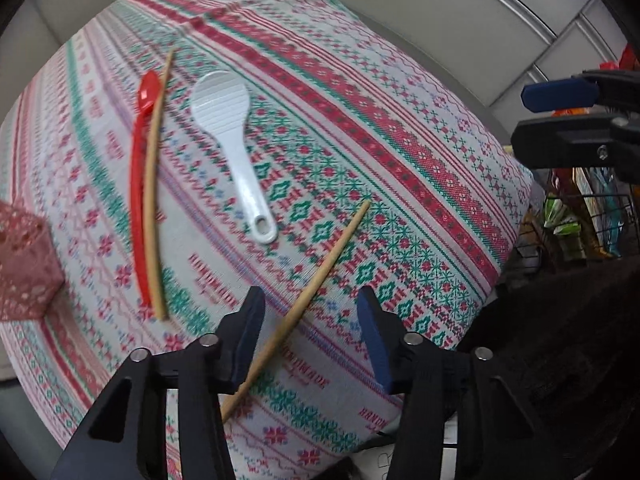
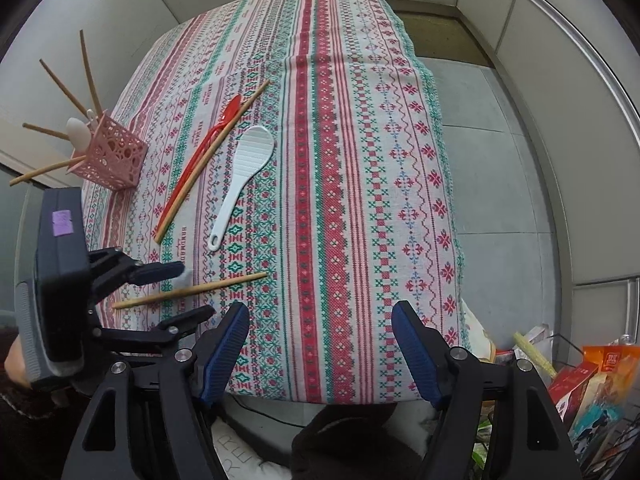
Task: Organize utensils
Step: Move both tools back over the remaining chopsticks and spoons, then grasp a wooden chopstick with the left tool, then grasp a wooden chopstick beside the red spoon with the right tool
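A loose wooden chopstick [image 1: 320, 272] lies slantwise on the patterned tablecloth [image 1: 400, 128], passing between the fingers of my left gripper [image 1: 310, 308]. Gaps show beside both pads, so the gripper is open around it. The right wrist view has that chopstick [image 2: 232, 282] under the left gripper [image 2: 192, 291]. Farther back lie a red spoon [image 1: 138, 200], a second chopstick [image 1: 152, 200] against it, and a white rice paddle [image 1: 228, 140]. A pink lattice holder [image 2: 114, 156] at the left holds several chopsticks and a white spoon. My right gripper [image 2: 320, 312] hangs open and empty over the cloth's near edge.
The cloth-covered table ends at the right over a grey tiled floor [image 2: 500, 160]. A wire basket with snack packets [image 2: 592, 392] stands at the lower right. Pale wall panels [image 2: 140, 20] close in behind the table. A person's hand [image 2: 12, 364] holds the left gripper.
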Tool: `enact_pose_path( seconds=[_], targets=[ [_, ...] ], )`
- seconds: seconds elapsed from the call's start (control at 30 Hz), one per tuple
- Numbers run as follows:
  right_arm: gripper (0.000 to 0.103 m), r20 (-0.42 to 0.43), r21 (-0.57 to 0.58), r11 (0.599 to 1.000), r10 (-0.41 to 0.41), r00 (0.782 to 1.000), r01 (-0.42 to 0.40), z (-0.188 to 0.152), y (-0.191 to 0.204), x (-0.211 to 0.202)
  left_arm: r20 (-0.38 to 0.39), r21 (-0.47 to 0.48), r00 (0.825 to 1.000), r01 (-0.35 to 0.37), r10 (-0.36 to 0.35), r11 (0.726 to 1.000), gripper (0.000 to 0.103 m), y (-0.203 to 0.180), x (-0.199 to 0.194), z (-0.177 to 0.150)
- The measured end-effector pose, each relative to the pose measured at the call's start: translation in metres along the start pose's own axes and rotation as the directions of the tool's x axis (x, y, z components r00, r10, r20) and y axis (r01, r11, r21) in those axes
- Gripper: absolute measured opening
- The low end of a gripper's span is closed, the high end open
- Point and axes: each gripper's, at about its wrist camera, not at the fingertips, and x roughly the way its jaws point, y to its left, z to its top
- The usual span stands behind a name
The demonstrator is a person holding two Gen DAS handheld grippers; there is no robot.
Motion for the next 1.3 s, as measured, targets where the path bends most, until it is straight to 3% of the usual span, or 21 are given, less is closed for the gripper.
enact_pose_path(
  seconds=[0.17, 0.23, 0.3, 0.53, 0.8, 0.97, 1.13, 1.3],
  targets=[
    [0.075, -0.003, 0.035, 0.999, 0.017, 1.0, -0.017, 0.0, -0.013, 0.001, -0.021, 0.01, 1.0, 0.005, -0.005, 1.0, 0.032, 0.001, 0.011, 0.012],
    [0.075, -0.005, 0.046, 0.999, 0.02, 1.0, -0.02, 0.001, -0.017, 0.002, -0.02, 0.005, 1.0, -0.003, 0.003, 1.0, 0.019, 0.003, 0.012, 0.015],
    [0.075, -0.003, 0.056, 0.998, 0.023, 1.0, -0.022, 0.001, -0.02, 0.003, -0.02, 0.007, 1.0, -0.003, 0.003, 1.0, 0.014, 0.005, 0.013, 0.017],
    [0.075, 0.006, 0.1, 0.994, 0.048, 0.999, -0.048, 0.002, -0.028, 0.002, 0.001, -0.039, 0.999, -0.033, 0.033, 0.999, 0.006, 0.016, 0.01, 0.016],
    [0.075, 0.021, 0.126, 0.99, 0.062, 0.998, -0.064, 0.009, -0.024, 0.001, 0.106, -0.16, 0.993, -0.029, 0.046, 0.987, 0.006, 0.046, -0.034, 0.005],
    [0.075, 0.027, 0.147, 0.985, 0.084, 0.996, -0.087, 0.02, -0.018, 0.005, 0.198, -0.231, 0.976, -0.042, 0.089, 0.972, 0.006, 0.053, -0.073, -0.009],
    [0.075, 0.042, 0.18, 0.975, 0.123, 0.992, -0.128, 0.037, -0.009, 0.014, 0.297, -0.295, 0.948, -0.024, 0.116, 0.955, 0.005, 0.065, -0.107, -0.021],
    [0.075, 0.053, 0.199, 0.968, 0.145, 0.988, -0.152, 0.061, 0.004, 0.025, 0.353, -0.339, 0.925, -0.015, 0.141, 0.941, 0.005, 0.074, -0.128, -0.034]
  ],
)
